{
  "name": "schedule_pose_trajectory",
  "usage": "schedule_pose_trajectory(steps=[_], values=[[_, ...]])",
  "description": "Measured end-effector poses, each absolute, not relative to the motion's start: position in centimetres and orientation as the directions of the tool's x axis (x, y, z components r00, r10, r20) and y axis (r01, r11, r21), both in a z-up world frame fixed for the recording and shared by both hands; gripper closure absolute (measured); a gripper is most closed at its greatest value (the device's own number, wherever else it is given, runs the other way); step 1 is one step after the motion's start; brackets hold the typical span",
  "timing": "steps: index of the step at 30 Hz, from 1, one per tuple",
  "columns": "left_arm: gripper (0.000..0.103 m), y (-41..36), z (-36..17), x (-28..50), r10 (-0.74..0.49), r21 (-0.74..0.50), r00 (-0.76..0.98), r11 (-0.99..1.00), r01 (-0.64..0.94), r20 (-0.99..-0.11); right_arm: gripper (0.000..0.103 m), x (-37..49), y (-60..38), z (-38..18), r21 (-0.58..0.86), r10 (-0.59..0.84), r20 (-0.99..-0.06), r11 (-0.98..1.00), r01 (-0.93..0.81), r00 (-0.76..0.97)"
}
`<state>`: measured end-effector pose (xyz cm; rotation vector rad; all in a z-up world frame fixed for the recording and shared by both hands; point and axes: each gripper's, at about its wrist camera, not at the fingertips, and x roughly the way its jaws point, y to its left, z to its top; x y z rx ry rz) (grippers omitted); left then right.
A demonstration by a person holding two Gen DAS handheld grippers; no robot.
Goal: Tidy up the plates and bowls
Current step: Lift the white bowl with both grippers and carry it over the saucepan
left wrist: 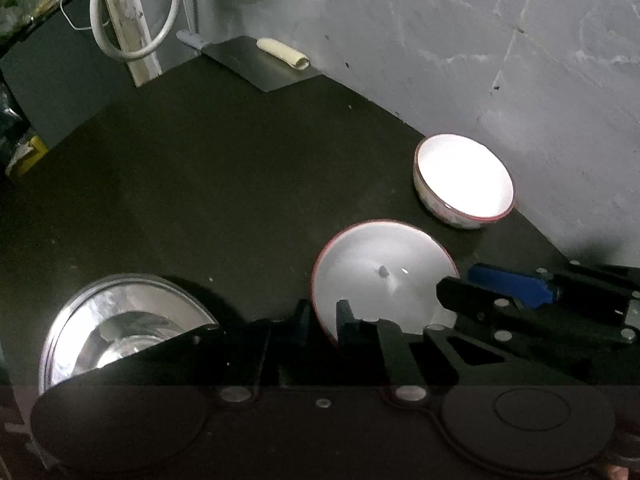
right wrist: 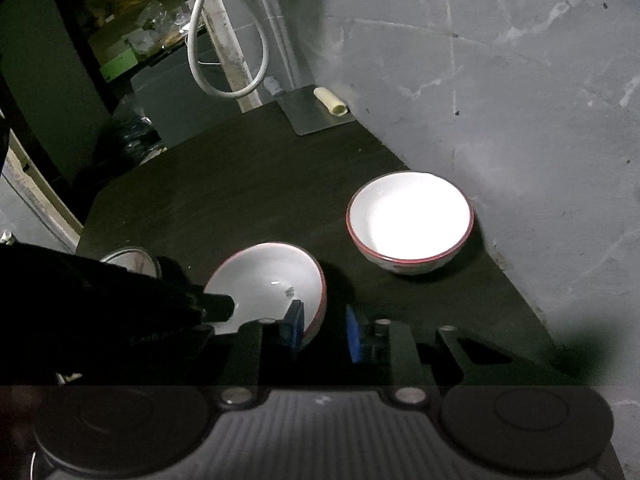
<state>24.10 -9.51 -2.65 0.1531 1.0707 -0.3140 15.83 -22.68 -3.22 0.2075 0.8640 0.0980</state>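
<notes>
A white red-rimmed bowl [left wrist: 380,276] is tilted just in front of both grippers; it also shows in the right wrist view [right wrist: 268,284]. My left gripper [left wrist: 322,318] has its fingers on either side of the bowl's near rim, close on it. My right gripper [right wrist: 324,330] straddles the bowl's right rim, with a gap to the outer blue pad [right wrist: 353,334]; its blue finger [left wrist: 508,282] shows in the left wrist view. A second white red-rimmed bowl [right wrist: 408,222] stands upright by the wall and shows in the left wrist view [left wrist: 466,180]. A steel plate [left wrist: 116,324] lies at the left.
The dark table [left wrist: 224,184] meets a grey wall [left wrist: 500,60] on the right. At the far end lie a metal sheet [left wrist: 260,62] with a cream roll [left wrist: 284,53] on it. A white hose loop [left wrist: 132,12] hangs at the back left.
</notes>
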Motion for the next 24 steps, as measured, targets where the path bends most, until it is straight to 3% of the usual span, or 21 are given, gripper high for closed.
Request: schedule_pose_trajectory(steps=[7,24], values=[[0.091,-8.9,-2.8,23.9,-0.208,-0.066,0.445,0.947,0.314,-0.871,0.084,15.9,-22.4,-3.5,0.238,0.193,-0.748,0.971,-0.015,0.636],[0.091,-8.3,-3.0,23.8,-0.231,-0.102,0.441,0.949,0.297,-0.867,0.086,16.2,-21.9,-3.8,0.225,0.185,-0.754,0.974,-0.018,0.631]])
